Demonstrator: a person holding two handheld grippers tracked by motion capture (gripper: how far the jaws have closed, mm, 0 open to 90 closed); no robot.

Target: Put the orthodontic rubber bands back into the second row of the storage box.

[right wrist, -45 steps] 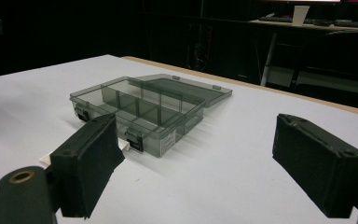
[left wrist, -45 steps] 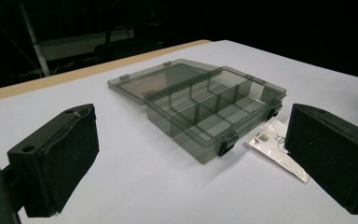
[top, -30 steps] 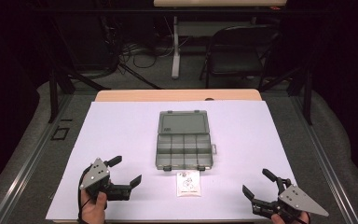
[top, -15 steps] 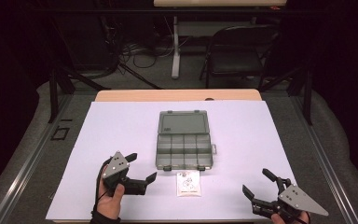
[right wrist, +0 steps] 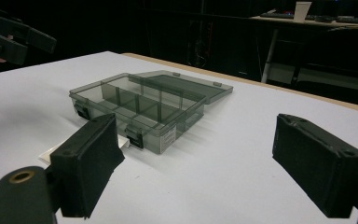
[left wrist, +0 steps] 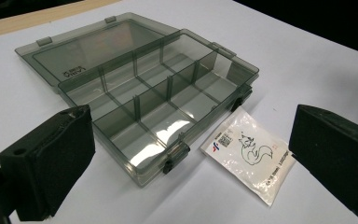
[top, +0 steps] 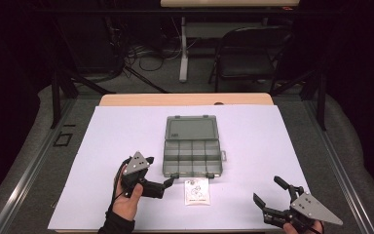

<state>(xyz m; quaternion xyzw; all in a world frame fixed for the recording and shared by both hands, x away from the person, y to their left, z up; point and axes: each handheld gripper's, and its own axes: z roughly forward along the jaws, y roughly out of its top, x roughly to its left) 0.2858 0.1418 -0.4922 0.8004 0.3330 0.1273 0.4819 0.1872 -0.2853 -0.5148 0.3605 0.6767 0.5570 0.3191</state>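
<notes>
A smoky grey compartment organiser box [top: 193, 145] is lying open near the middle of the worktop [top: 102, 141], which is covered by a white sheet. Its lid is folded flat away from the person, and the divided tray is sitting nearer, with two dark latches on its front edge. From the left gripper view the compartments [left wrist: 158, 105] are looking bare, with only glare on the clear floor. A small white sachet [top: 196, 191] printed with a line drawing of a squirrel-like animal is lying flat just in front of the box's front edge, close to it but apart from it.

The left tongs [top: 161, 171] are hovering just beside the box's front left corner, their jaws spread wide and holding nothing; one jaw tip is sitting very near the left latch, though contact cannot be told. In the left gripper view both the box and the sachet [left wrist: 250, 155] are lying between the two black jaws.

The right tongs [top: 271, 196] are resting low at the near right of the worktop, well apart from the box, jaws likewise wide and gripping nothing. A folding chair [top: 246, 53] is standing beyond the worktop.
</notes>
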